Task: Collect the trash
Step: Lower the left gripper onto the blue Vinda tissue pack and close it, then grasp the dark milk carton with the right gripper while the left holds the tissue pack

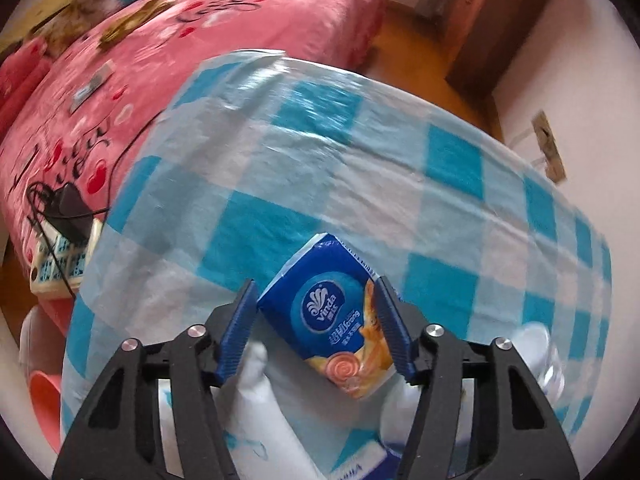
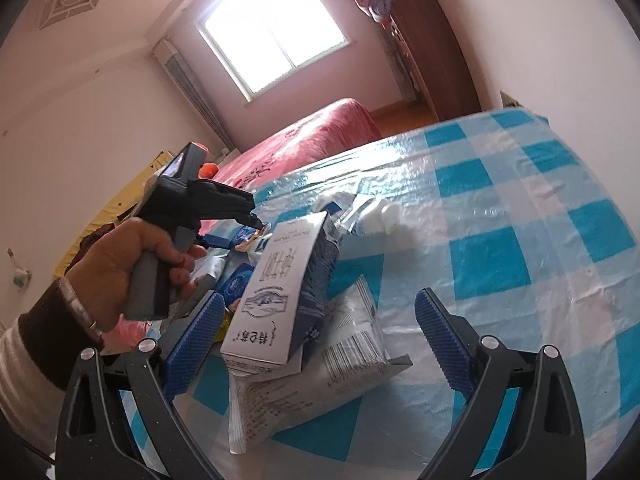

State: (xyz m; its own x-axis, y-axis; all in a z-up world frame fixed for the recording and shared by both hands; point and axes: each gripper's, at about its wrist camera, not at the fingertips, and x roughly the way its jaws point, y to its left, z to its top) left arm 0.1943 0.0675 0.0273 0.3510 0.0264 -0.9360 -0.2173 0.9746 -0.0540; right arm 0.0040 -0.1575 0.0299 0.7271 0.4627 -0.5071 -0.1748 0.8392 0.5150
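Observation:
On the blue-and-white checked table (image 1: pixel 440 208), my left gripper (image 1: pixel 316 280) points steeply down and is shut on a blue Vinda tissue pack (image 1: pixel 324 304), one pad on each side. White crumpled tissue (image 1: pixel 256 376) lies under it. In the right wrist view a hand (image 2: pixel 120 264) holds the left gripper (image 2: pixel 236 240) over the same trash pile. My right gripper (image 2: pixel 320 292) is open. A white-and-blue carton (image 2: pixel 280 292) stands tilted between its fingers, untouched, on white printed wrappers (image 2: pixel 344 356). A second blue pack (image 2: pixel 238 284) lies left of the carton.
A wad of white tissue (image 2: pixel 386 216) lies farther back on the table (image 2: pixel 520 240). A pink bed (image 1: pixel 160 60) stands beyond it, with a power strip and black adapter (image 1: pixel 68 216) at its edge. A brown wardrobe (image 2: pixel 432 52) is by the far wall.

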